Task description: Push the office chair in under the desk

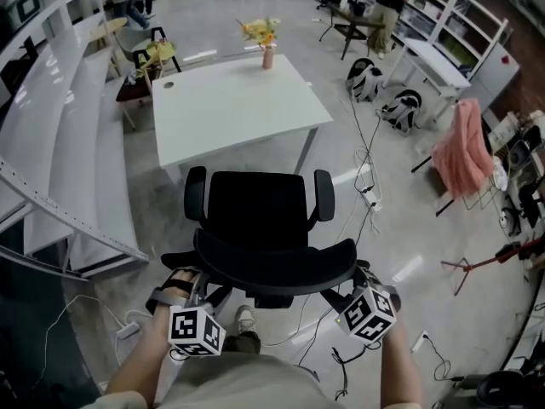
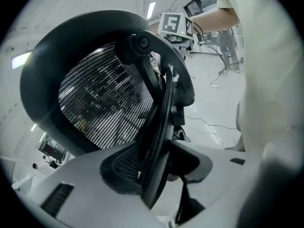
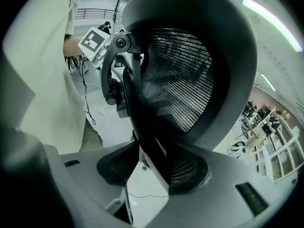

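A black office chair (image 1: 255, 207) faces the white desk (image 1: 230, 109), a short way back from its near edge, seat still outside it. Its mesh backrest (image 1: 272, 267) is nearest me. My left gripper (image 1: 204, 292) grips the backrest's lower left edge, my right gripper (image 1: 345, 296) its lower right edge. In the left gripper view the backrest (image 2: 104, 99) fills the picture, and its frame runs down between the left gripper's (image 2: 154, 175) pads. The right gripper view mirrors this: the backrest (image 3: 185, 75) frame sits pinched in the right gripper (image 3: 152, 167).
A vase of flowers (image 1: 267, 54) stands at the desk's far edge. Long white shelving (image 1: 68, 169) runs down the left. Cables and a power strip (image 1: 368, 196) lie on the floor right of the desk, beyond them bags (image 1: 364, 79) and a pink cloth on a rack (image 1: 464, 147).
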`<control>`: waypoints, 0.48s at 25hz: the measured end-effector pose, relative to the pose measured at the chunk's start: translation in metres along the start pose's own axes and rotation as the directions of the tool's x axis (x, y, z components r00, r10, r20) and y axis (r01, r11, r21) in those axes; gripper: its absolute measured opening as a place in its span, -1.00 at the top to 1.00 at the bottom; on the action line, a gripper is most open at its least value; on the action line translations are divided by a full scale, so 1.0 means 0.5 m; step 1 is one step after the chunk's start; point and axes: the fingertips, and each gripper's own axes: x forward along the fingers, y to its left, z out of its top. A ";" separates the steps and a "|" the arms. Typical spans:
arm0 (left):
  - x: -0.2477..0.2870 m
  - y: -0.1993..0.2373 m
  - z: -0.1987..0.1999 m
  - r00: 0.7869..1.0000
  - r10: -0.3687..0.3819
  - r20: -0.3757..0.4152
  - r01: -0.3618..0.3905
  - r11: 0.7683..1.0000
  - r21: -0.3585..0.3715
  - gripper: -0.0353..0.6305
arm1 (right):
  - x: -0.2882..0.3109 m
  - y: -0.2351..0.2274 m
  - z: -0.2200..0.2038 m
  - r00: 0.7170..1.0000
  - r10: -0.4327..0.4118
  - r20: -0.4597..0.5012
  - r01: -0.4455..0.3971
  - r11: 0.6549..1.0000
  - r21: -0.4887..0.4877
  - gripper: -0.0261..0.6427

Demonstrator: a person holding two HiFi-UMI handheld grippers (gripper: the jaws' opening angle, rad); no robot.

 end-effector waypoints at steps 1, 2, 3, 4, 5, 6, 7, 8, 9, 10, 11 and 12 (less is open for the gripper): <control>0.003 0.006 0.000 1.000 0.005 0.010 -0.005 1.000 0.000 0.31 | 0.004 -0.008 0.002 1.000 0.000 -0.004 0.000 1.000 -0.002 0.37; 0.007 0.012 0.001 1.000 0.010 0.022 -0.010 1.000 0.003 0.31 | 0.007 -0.017 0.003 1.000 0.001 -0.008 -0.001 1.000 -0.003 0.37; 0.011 0.019 0.002 0.999 0.014 0.033 -0.014 1.000 0.007 0.31 | 0.010 -0.027 0.004 1.000 0.003 -0.013 -0.003 1.000 -0.003 0.37; 0.016 0.026 0.002 0.999 0.018 0.040 -0.018 1.000 0.010 0.31 | 0.013 -0.036 0.006 1.000 0.005 -0.017 -0.005 1.000 -0.004 0.37; 0.021 0.035 0.002 0.999 0.023 0.044 -0.023 1.000 0.014 0.32 | 0.017 -0.046 0.008 1.000 0.007 -0.020 -0.007 1.000 -0.003 0.37; 0.027 0.044 0.001 0.999 0.029 0.045 -0.030 0.999 0.018 0.32 | 0.021 -0.055 0.011 1.000 0.006 -0.022 -0.006 1.000 -0.003 0.37; 0.034 0.053 -0.001 0.998 0.036 0.044 -0.037 0.999 0.020 0.32 | 0.026 -0.065 0.014 1.000 0.001 -0.022 -0.001 1.000 -0.003 0.37; 0.041 0.063 -0.003 0.998 0.041 0.041 -0.042 0.999 0.020 0.31 | 0.032 -0.074 0.017 1.000 -0.005 -0.019 0.005 1.000 -0.004 0.36; 0.048 0.075 -0.005 0.998 0.044 0.035 -0.045 0.999 0.017 0.31 | 0.038 -0.085 0.021 1.000 -0.012 -0.012 0.012 1.000 -0.008 0.36; 0.055 0.087 -0.008 0.999 0.047 0.029 -0.047 0.999 0.013 0.31 | 0.045 -0.096 0.026 1.000 -0.019 -0.005 0.019 1.000 -0.014 0.36; 0.061 0.099 -0.010 0.999 0.049 0.023 -0.049 0.999 0.008 0.31 | 0.052 -0.109 0.030 1.000 -0.026 0.002 0.026 0.999 -0.021 0.36; 0.068 0.110 -0.010 0.999 0.051 0.019 -0.051 0.999 0.003 0.31 | 0.058 -0.122 0.033 1.000 -0.030 0.005 0.030 0.999 -0.027 0.35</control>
